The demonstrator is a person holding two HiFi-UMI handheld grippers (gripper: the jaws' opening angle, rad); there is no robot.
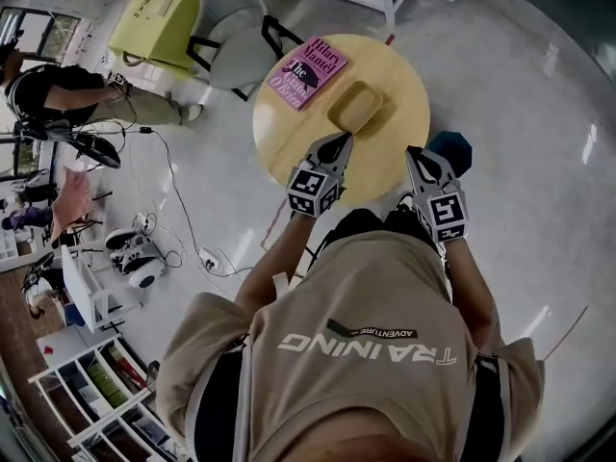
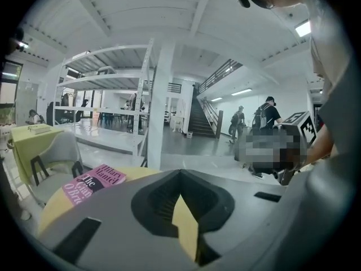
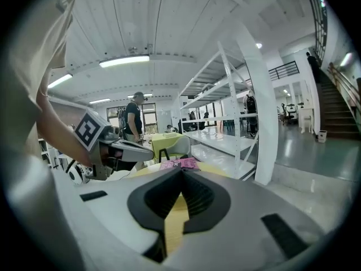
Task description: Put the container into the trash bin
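Left hand-held gripper, right hand-held gripper closed, empty; rounded yellow container, round table.

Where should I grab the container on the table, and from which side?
Probably the container's near rim, from the person's side, with the left claw coming down on it. It looks like a shallow tray lying flat, so one jaw inside the wall and one outside suits it.
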